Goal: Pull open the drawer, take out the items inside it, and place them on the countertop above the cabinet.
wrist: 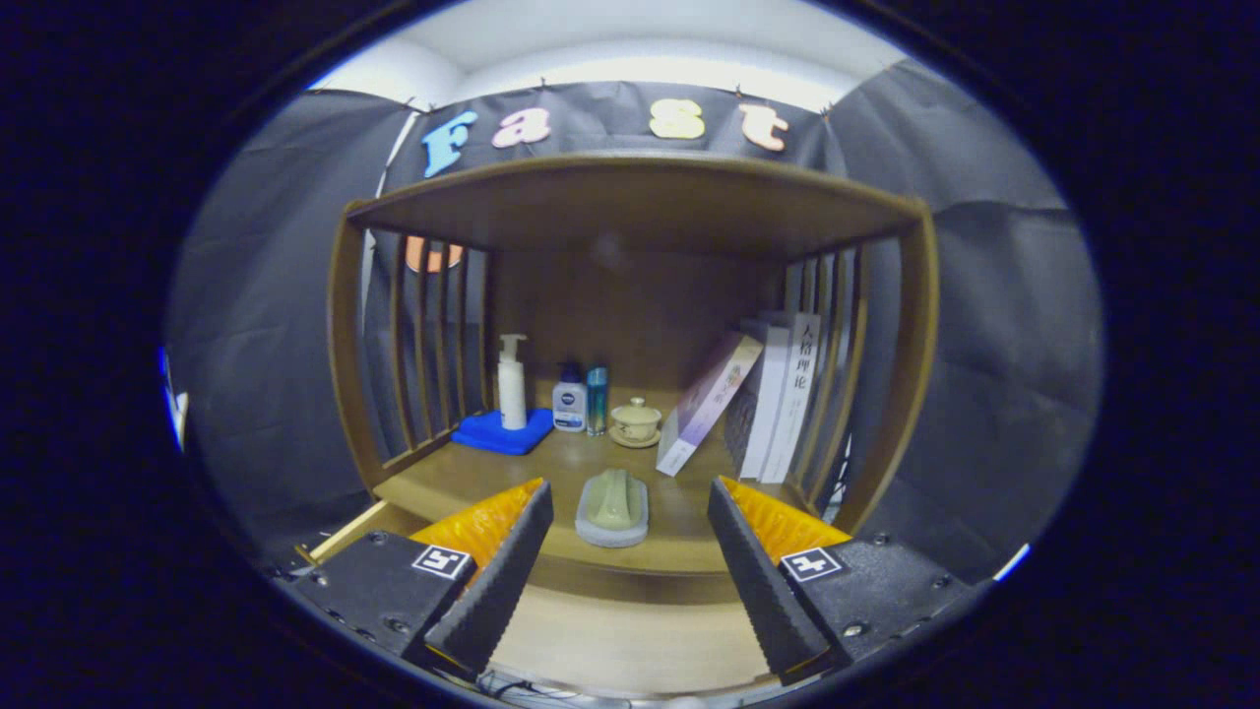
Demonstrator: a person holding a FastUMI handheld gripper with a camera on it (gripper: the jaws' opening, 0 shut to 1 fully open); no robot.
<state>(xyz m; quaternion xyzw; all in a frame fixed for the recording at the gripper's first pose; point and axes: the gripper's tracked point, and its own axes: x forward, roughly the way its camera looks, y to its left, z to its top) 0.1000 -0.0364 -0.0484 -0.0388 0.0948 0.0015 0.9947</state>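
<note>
My gripper point(630, 512) is open, its two fingers spread wide with nothing between them. Just ahead of the fingers, on the wooden countertop point(679, 522) of the cabinet, lies a pale green dish holding a greenish piece point(612, 506). Below the countertop's front edge and between the fingers I see the light wooden inside of the pulled-out drawer point(620, 640); its bottom looks bare where it shows. The fingers hang over the drawer, short of the countertop's edge.
Further back on the countertop stand a white pump bottle point(512, 382) on a blue pad point(502, 431), two small bottles point(581, 398), a lidded tea bowl point(636, 421) and leaning books point(758, 399). Slatted wooden sides point(423, 345) and a shelf point(630, 202) above enclose the space.
</note>
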